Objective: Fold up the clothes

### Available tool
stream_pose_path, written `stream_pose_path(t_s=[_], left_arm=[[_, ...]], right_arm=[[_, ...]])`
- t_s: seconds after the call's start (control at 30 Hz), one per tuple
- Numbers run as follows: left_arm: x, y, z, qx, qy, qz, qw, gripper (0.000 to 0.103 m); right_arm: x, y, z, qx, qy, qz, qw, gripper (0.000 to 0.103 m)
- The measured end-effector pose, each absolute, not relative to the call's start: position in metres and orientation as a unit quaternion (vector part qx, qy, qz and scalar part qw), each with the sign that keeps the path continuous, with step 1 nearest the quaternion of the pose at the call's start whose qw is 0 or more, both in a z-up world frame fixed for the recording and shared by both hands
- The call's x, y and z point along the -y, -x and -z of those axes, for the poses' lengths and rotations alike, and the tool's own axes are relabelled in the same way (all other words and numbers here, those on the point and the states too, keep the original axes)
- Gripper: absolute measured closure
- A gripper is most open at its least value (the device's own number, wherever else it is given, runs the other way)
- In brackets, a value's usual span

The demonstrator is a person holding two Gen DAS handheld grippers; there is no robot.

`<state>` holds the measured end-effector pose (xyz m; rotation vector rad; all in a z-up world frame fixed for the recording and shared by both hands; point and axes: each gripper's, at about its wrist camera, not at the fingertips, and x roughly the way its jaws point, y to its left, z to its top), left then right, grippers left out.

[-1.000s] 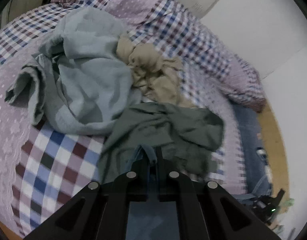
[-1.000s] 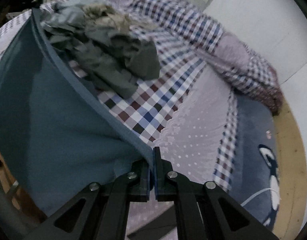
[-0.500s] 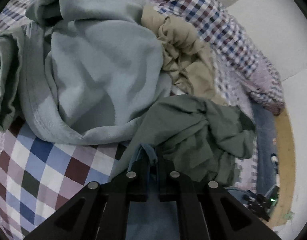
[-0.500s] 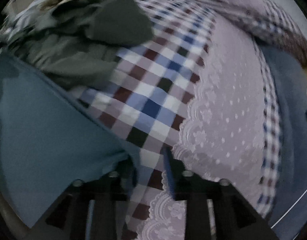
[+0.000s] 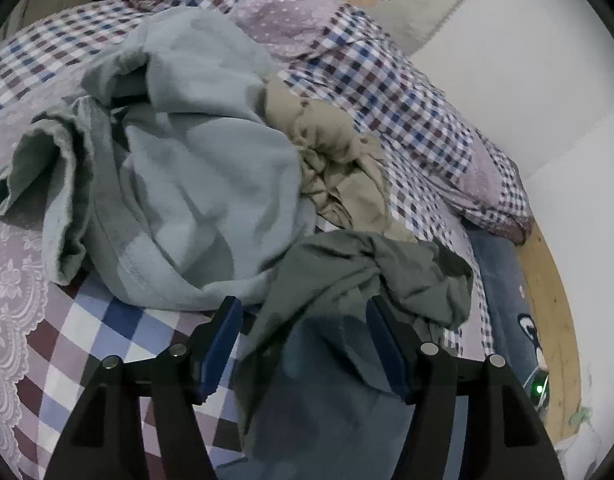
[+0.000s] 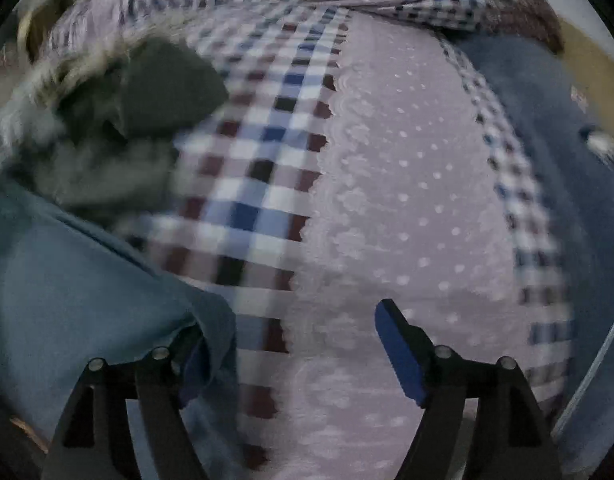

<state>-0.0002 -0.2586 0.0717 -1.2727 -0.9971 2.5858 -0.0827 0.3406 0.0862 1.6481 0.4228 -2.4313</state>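
A blue garment (image 5: 327,392) lies under my left gripper (image 5: 303,340). Its jaws are opening and stand wide, and the pads do not press on the cloth. Just ahead sits a crumpled dark green garment (image 5: 371,276). Beyond it lie a light blue-grey sweatshirt (image 5: 195,184) and a beige garment (image 5: 335,160). My right gripper (image 6: 295,324) is opening too, low over the bedcover. A corner of the blue garment (image 6: 67,300) drapes over its left finger, and the rest spreads to the left. The dark green garment (image 6: 159,92) shows blurred at upper left.
Everything rests on a bed with a checked cover (image 5: 407,92) and a lilac dotted, lace-edged panel (image 6: 407,200). A blue rug (image 6: 567,168) and wooden floor (image 5: 547,280) lie beside the bed. A white wall (image 5: 527,60) rises behind.
Both grippers were shut on the blue garment's edge and have opened, letting it drop. The right gripper sank toward the bedcover and rolled. The left dipped slightly.
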Motion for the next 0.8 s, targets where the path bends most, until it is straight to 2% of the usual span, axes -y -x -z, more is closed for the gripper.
stream_pose_path(t_s=[0.17, 0.4, 0.57, 0.67, 0.73, 0.8], left_arm=[[0.237, -0.001, -0.069, 0.279, 0.425, -0.858, 0.075, 0.035], [0.211, 0.008, -0.037, 0.19, 0.465, -0.863, 0.059, 0.035], [0.216, 0.008, -0.016, 0.191, 0.466, -0.863, 0.041, 0.035], [0.214, 0.006, -0.012, 0.182, 0.461, -0.868, 0.04, 0.035], [0.213, 0.006, -0.012, 0.177, 0.457, -0.87, 0.039, 0.035], [0.213, 0.005, -0.012, 0.178, 0.453, -0.872, 0.039, 0.035]], right_arm=[[-0.314, 0.091, -0.087, -0.249, -0.547, 0.791, 0.112, 0.023], [-0.283, 0.095, -0.084, -0.457, -0.516, 0.699, 0.191, 0.023], [-0.275, 0.087, -0.087, -0.562, -0.458, 0.643, 0.246, 0.02], [-0.278, 0.086, -0.09, -0.614, -0.412, 0.633, 0.229, 0.019], [-0.289, 0.09, -0.094, -0.679, -0.353, 0.619, 0.178, 0.019], [-0.298, 0.096, -0.107, -0.682, -0.33, 0.636, 0.145, 0.019]])
